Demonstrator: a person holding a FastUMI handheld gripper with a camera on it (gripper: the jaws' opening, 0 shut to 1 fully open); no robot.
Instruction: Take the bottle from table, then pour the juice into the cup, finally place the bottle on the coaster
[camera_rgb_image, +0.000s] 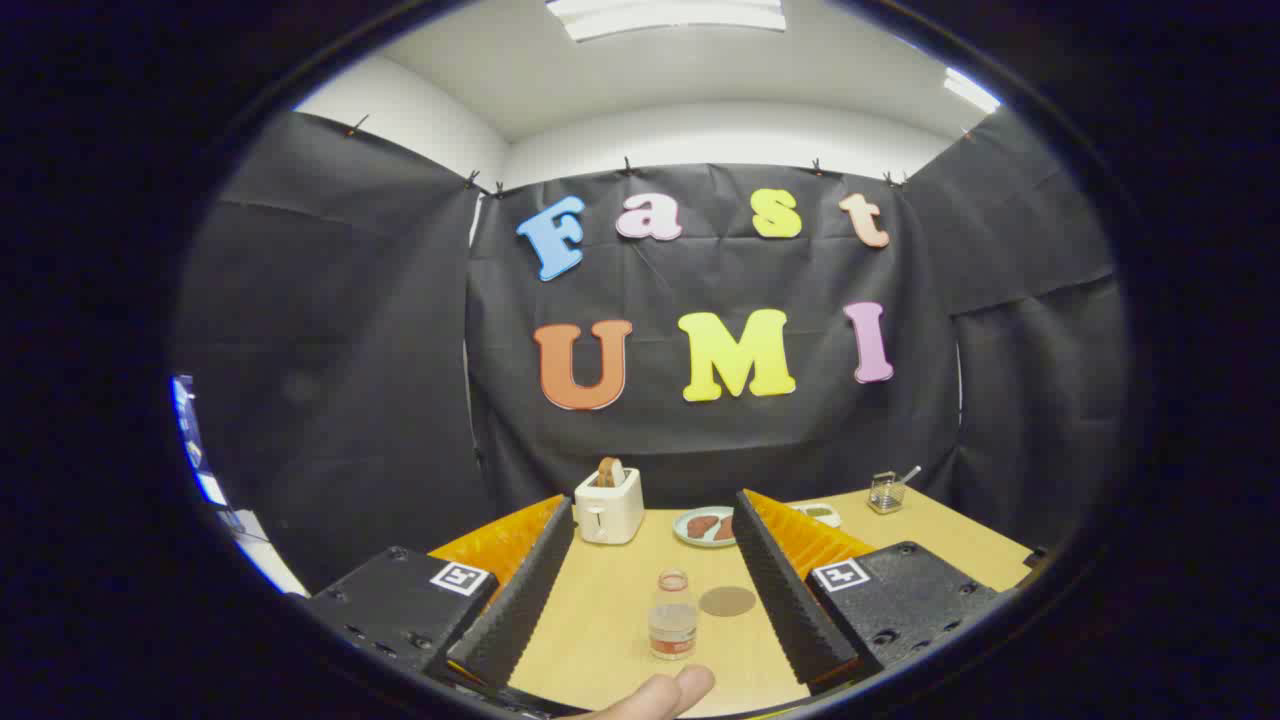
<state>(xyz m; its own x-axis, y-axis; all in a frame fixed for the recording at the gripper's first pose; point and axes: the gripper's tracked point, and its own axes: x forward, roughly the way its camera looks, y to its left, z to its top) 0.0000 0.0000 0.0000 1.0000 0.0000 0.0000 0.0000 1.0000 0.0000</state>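
Note:
A small clear bottle (672, 614) with a little reddish juice at its bottom stands upright on the wooden table (600, 620), between my two fingers and just ahead of their bases. My gripper (650, 510) is open, its ridged black fingers (520, 600) spread wide to either side of the bottle without touching it. A round brown coaster (727, 601) lies flat just right of the bottle, close to the right finger. A small glass cup (885, 491) with a spoon in it stands far off at the table's back right.
A white toaster (609, 505) with a slice of bread in it stands at the back. Beside it sits a plate (705, 526) with brown food. A person's fingertips (665, 693) show at the table's near edge, just in front of the bottle.

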